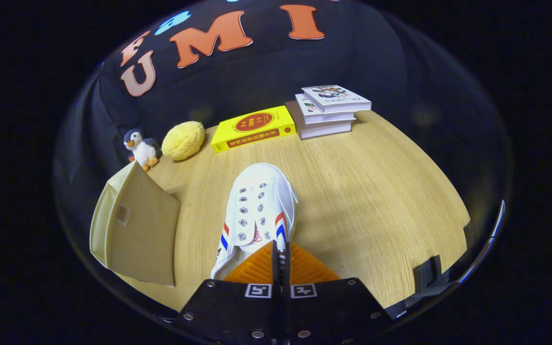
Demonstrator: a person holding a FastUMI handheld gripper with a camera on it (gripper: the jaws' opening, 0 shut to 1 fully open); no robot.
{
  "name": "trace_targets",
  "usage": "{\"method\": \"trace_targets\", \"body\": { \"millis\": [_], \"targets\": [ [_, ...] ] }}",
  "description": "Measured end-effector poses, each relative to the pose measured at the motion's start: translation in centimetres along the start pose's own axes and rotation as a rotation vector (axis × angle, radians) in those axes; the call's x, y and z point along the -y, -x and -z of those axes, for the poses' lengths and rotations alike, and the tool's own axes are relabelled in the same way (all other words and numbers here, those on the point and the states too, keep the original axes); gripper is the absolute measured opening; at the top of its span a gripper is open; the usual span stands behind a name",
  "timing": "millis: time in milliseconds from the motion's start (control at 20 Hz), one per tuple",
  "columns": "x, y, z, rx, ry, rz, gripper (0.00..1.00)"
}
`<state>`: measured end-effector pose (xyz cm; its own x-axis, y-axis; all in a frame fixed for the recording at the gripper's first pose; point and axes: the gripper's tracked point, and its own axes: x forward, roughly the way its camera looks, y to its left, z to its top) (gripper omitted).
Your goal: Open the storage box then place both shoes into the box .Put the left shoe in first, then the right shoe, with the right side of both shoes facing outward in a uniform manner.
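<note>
White canvas sneaker with red and blue side stripes (pixel 257 211) is hanging toe-forward just ahead of the gripper (pixel 281 261), raised off the pale wooden surface (pixel 376 191) as far as its shadow suggests. The gripper's fingers are pressing together on the sneaker's heel-side rim, with next to no gap between them; judging it a firm pinch on the collar. Cannot tell from this angle whether it is the left or right shoe.

Beige fabric storage box (pixel 134 230) is sitting to the left of the sneaker, near but apart; a flat panel is facing the camera and its opening is hidden, so whether it is open is unclear. No shoe is visible inside it, and no second shoe is in sight here.

Judgement: task is early to midway, with one shoe being carried and placement not yet done.

Beyond, by the wall: small plush penguin (pixel 141 148), yellow knobbly plush ball (pixel 183 140), yellow hardback book (pixel 253 128), stack of pale paperbacks (pixel 327 111).
</note>
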<state>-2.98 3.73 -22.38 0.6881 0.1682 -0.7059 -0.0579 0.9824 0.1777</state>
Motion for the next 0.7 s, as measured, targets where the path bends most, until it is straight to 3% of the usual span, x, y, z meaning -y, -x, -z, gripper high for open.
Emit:
{"method": "trace_targets", "body": {
  "millis": [400, 700],
  "targets": [
    [-14.9, 5.5, -3.8, 0.082, 0.003, -0.157, 0.00],
    [-25.4, 6.7, -2.4, 0.066, 0.032, -0.249, 0.00]
  ]
}}
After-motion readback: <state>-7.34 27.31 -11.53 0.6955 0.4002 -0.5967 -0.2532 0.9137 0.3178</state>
